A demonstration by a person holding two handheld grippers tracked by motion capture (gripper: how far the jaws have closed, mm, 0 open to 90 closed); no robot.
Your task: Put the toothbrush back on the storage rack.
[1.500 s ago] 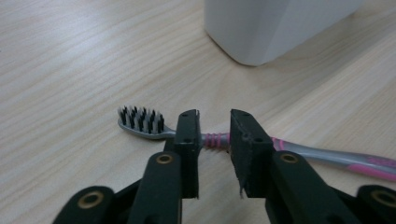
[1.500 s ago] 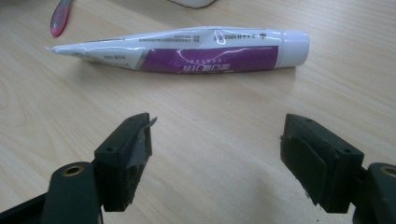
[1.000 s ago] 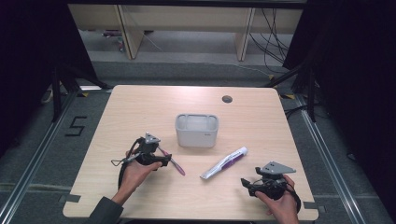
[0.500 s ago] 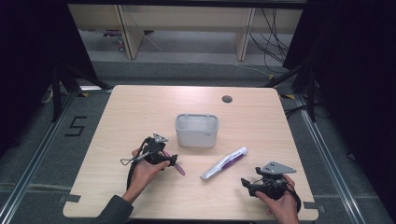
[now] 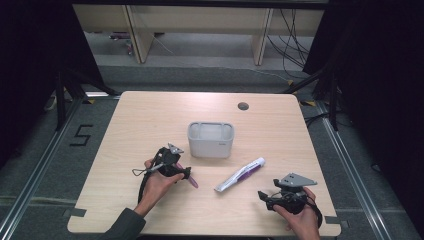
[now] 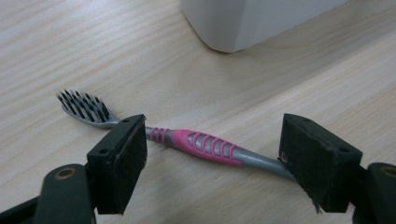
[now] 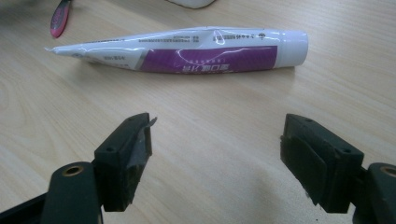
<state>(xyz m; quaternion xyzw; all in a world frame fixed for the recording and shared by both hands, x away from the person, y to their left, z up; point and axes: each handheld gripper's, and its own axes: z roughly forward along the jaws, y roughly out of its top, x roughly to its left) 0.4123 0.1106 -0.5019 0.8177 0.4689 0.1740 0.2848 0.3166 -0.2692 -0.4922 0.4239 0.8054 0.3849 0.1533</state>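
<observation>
The toothbrush (image 6: pixel 196 145) lies flat on the wooden table (image 5: pixel 150 115), its grey and pink handle running across the gap between the jaws of the left gripper (image 6: pixel 212 161) in the left gripper view, with the dark bristled head sticking out past the left jaw. Those jaws stand wide apart on either side of the handle, and their pads do not press on it; the handle's far end passes behind the right jaw. In the high view the left gripper (image 5: pixel 186 175) sits over the toothbrush (image 5: pixel 193 182) at the near left part of the table, with only the pink end showing beyond it. Just behind it stands the white rectangular container (image 5: pixel 210 139), near the middle of the table, whose lower corner appears at the top of the left gripper view (image 6: pixel 252 23). To the right of the toothbrush lies a white and purple toothpaste tube (image 5: pixel 240 174), slanted, cap end toward the far right. The right gripper (image 7: pixel 217 158) hangs low over bare wood just short of the tube (image 7: pixel 187 49), its jaws wide with nothing between them. In the high view the right gripper (image 5: pixel 267 197) is held at the near right edge of the table.
</observation>
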